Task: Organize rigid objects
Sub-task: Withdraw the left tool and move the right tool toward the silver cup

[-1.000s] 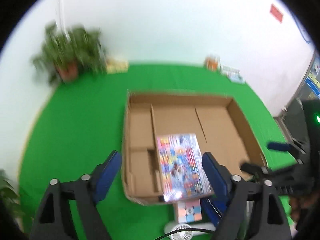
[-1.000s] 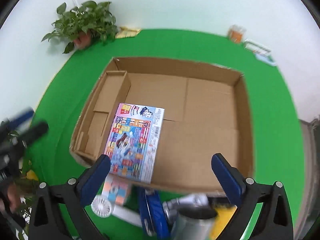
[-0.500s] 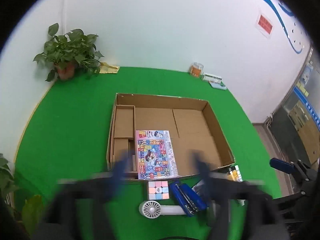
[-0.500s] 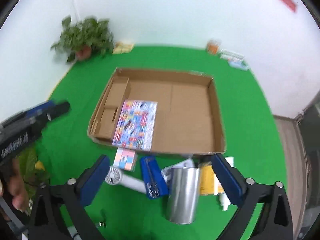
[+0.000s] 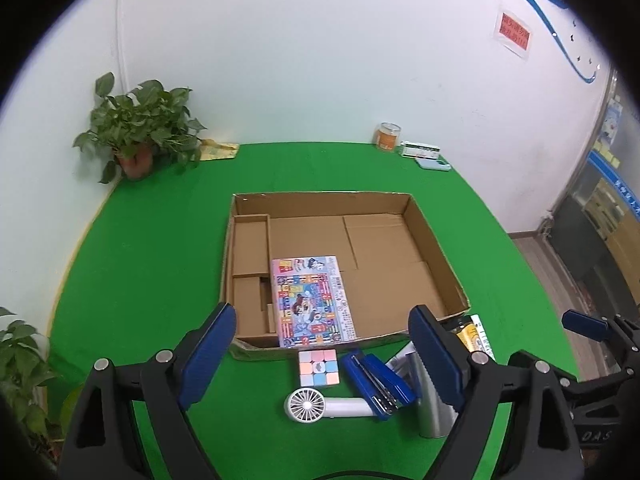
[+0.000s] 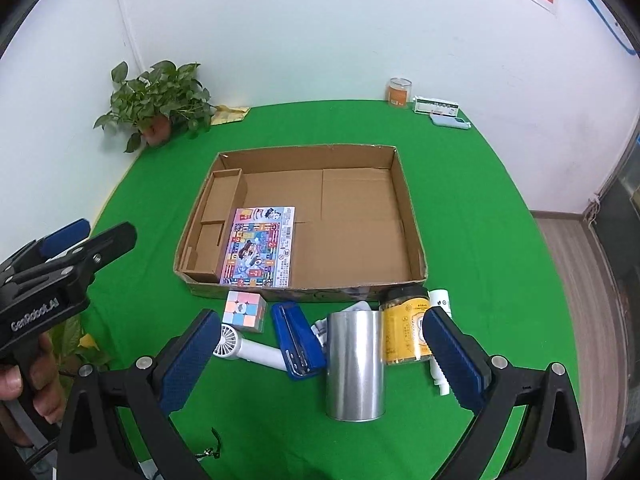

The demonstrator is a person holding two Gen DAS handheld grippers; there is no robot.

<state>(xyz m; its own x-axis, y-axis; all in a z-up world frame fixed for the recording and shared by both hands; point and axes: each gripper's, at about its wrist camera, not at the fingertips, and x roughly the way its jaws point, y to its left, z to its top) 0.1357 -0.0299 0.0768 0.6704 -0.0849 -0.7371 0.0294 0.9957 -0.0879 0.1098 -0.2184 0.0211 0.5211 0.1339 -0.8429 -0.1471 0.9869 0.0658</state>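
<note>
An open cardboard box point(image 5: 320, 202) point(image 6: 304, 160) with dividers on its left side holds a flat colourful box point(image 5: 312, 304) point(image 6: 260, 246). In front of it on the green cloth lie a pastel cube point(image 5: 319, 368) point(image 6: 244, 310), a blue stapler point(image 5: 376, 380) point(image 6: 296, 340), a white hand fan point(image 5: 308, 404) point(image 6: 256, 352), a silver can point(image 6: 354, 364), a yellow jar point(image 6: 404, 328) and a white tube point(image 6: 439, 302). My left gripper point(image 5: 322, 344) hangs open above the cube and stapler. My right gripper point(image 6: 320, 336) is open above the can, holding nothing.
A potted plant point(image 5: 140, 140) stands at the back left, an orange jar point(image 5: 387, 136) and small packs point(image 5: 420, 150) at the back right. More leaves point(image 5: 16, 360) sit at the near left. A hand point(image 6: 24, 380) holds the left gripper. Floor lies past the table's right edge.
Both grippers have drawn back and risen away from the cardboard box. The loose items in front of the box have come into view. The colourful box stays in the cardboard box.
</note>
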